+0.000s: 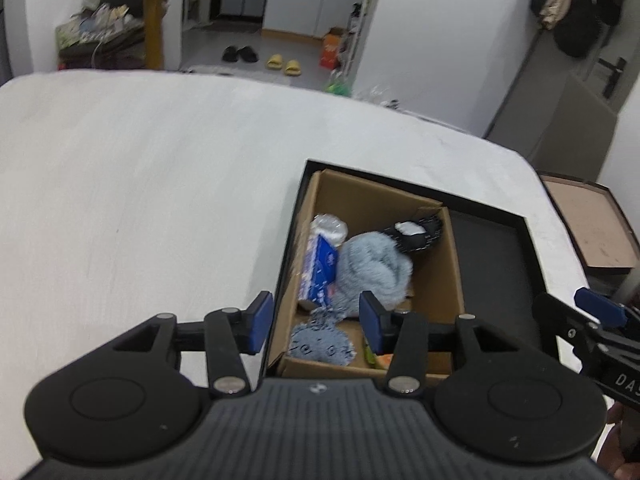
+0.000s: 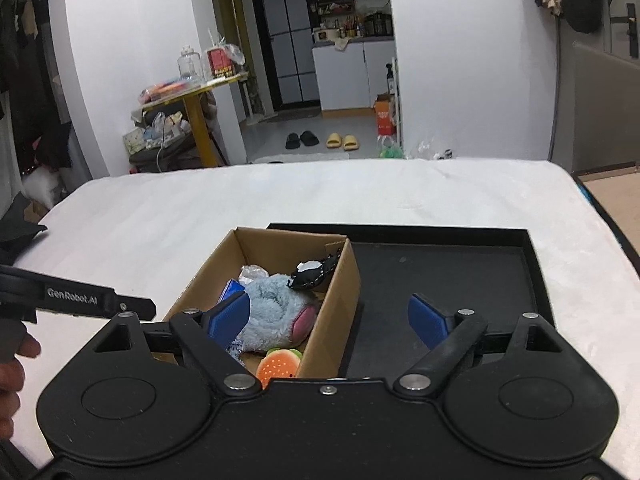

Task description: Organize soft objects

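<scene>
Hovering over a white table (image 2: 360, 196): left tool (image 1: 316, 318) and right tool (image 2: 328, 316), both spread, pinching nothing. Packed inside a cardboard box (image 2: 344, 280) in a black tray (image 2: 440, 280): blue plush (image 2: 276, 308). Beyond, slippers (image 2: 342, 141) on grey floor.

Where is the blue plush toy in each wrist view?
Left wrist: blue plush toy lies right of centre, inside the cardboard box, beyond the claw.
Right wrist: blue plush toy lies left of centre, in the same box.
Shared landmark: the black tray holding the box.
</scene>
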Demonstrator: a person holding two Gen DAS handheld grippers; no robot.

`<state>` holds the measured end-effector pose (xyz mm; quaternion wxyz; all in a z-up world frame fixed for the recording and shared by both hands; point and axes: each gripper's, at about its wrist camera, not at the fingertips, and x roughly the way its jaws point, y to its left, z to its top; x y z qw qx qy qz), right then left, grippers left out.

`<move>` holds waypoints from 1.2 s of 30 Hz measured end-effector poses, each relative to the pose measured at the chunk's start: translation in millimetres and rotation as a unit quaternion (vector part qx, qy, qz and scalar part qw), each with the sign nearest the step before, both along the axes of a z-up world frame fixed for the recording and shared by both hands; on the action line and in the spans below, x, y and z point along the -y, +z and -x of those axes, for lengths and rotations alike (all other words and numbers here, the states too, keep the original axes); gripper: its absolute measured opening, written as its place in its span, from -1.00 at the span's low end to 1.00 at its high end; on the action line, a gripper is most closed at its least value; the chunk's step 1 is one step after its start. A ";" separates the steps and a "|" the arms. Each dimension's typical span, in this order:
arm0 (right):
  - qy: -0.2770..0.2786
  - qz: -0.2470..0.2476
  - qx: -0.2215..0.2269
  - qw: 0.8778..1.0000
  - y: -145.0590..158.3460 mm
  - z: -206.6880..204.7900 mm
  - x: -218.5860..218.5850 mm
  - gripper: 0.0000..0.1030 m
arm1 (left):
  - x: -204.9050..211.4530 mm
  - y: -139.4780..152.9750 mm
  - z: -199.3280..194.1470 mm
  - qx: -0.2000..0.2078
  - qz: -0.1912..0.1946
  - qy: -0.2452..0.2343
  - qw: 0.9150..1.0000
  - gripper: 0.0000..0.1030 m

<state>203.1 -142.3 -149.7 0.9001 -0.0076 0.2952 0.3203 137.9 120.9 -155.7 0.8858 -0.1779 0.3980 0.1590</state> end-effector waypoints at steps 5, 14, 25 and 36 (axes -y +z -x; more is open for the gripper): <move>-0.018 0.000 0.000 1.000 6.7 8.2 16.8 0.66 | 6.3 15.1 6.2 0.013 -0.008 -0.015 1.000 -0.11; -0.033 -0.005 -0.027 0.999 20.3 18.5 45.6 0.86 | 12.8 36.1 16.4 0.001 -0.003 -0.031 1.000 0.38; -0.056 -0.020 -0.043 0.997 38.4 30.2 79.8 1.00 | 26.7 66.5 31.6 0.012 -0.015 -0.046 0.999 0.85; -0.040 -0.013 -0.039 0.998 60.0 50.9 96.2 1.00 | 46.0 88.3 57.2 0.013 -0.018 -0.059 0.998 0.99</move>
